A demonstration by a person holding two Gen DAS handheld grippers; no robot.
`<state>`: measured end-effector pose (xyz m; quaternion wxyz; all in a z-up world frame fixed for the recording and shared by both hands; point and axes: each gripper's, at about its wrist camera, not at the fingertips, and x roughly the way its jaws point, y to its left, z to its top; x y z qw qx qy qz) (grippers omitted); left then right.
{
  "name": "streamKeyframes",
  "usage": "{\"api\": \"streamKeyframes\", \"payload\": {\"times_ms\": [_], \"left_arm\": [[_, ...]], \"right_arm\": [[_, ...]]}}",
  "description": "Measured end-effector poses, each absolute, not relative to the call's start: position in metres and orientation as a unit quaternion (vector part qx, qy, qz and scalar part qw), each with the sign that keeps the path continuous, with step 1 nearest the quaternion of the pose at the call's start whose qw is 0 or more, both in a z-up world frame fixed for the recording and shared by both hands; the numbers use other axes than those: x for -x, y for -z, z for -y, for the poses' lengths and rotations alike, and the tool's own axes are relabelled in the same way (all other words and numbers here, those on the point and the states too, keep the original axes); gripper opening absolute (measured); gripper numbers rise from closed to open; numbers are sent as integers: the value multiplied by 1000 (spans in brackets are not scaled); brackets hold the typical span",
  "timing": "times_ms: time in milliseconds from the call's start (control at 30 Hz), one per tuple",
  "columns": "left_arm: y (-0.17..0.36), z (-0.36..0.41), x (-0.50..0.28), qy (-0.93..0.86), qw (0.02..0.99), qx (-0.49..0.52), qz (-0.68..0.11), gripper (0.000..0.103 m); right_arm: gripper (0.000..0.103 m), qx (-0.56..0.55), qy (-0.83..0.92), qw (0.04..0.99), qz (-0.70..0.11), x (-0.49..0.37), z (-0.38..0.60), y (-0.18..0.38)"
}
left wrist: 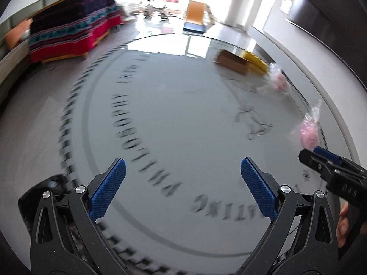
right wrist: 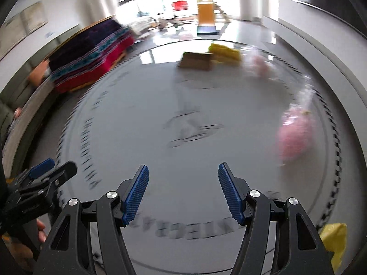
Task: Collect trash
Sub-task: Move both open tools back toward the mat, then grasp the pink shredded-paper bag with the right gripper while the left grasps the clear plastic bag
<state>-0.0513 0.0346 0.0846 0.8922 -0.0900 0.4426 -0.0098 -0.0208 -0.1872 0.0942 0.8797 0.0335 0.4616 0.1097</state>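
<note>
Pink cellophane bag (right wrist: 294,135) at 2 o'clock on round glass table (right wrist: 160,91); cardboard box (right wrist: 196,60) at 12; left gripper (left wrist: 183,183) and right gripper (right wrist: 183,189) both released, empty.

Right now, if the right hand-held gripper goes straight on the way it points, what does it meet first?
Probably the bare round grey glass tabletop: the open right hand-held gripper points down at it. The pink plastic-wrapped bundle sits off to the right, though blur makes depth unclear.
</note>
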Motion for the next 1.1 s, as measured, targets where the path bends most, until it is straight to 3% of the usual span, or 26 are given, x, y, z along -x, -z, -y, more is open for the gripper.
{"api": "streamKeyframes", "payload": {"times_ms": [400, 700, 733, 800, 867, 1100], "left_arm": [[-85, 68, -41, 73, 879, 50, -468, 97], [-80, 122, -93, 90, 871, 37, -482, 97], [-80, 125, -96, 91, 870, 35, -483, 97], [-77, 137, -106, 96, 867, 33, -487, 97], [-74, 146, -115, 102, 864, 38, -492, 97], [-65, 178, -152, 94, 859, 63, -500, 97]], "right_arm": [[64, -102, 47, 873, -474, -56, 317, -70], [75, -100, 68, 859, -497, -88, 332, -37], [73, -99, 62, 859, -499, -90, 334, -34], [45, -97, 45, 858, -502, -93, 335, -30], [34, -111, 25, 860, -497, -99, 341, -33], [29, -124, 27, 873, -471, -128, 370, -54]]}}
